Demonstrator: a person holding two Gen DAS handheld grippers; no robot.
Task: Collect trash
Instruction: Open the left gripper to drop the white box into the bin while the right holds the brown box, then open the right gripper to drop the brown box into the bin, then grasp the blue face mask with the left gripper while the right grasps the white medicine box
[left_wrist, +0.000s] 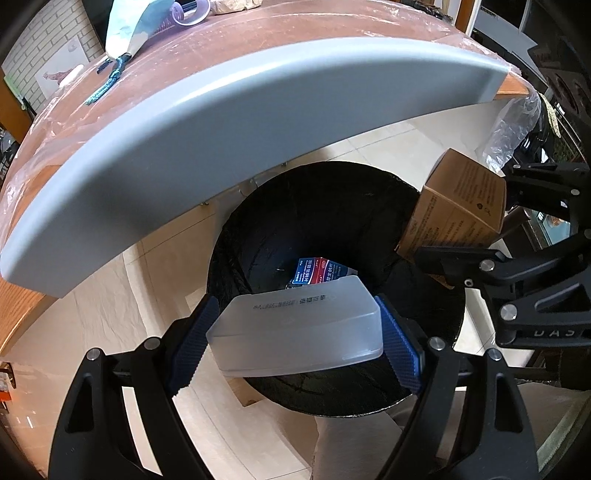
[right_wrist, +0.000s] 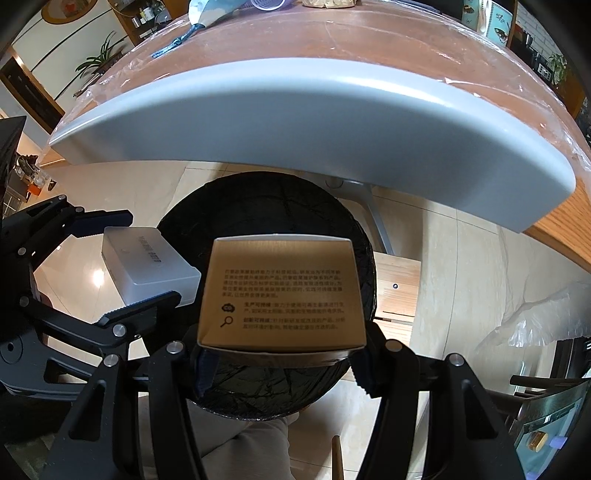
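Observation:
A black-lined trash bin stands on the floor below the table edge; a red-and-blue packet lies in its bottom. My left gripper is shut on a translucent white plastic box, held over the bin's near rim. My right gripper is shut on a brown cardboard box with printed text, held above the bin. The cardboard box also shows at the bin's right rim in the left wrist view. The plastic box shows left of the bin in the right wrist view.
A table with a grey rounded edge and plastic-covered top overhangs the bin. On it lie a light-blue pouch with a cord, a clear cup and a brown crumpled item. A wooden block stands right of the bin.

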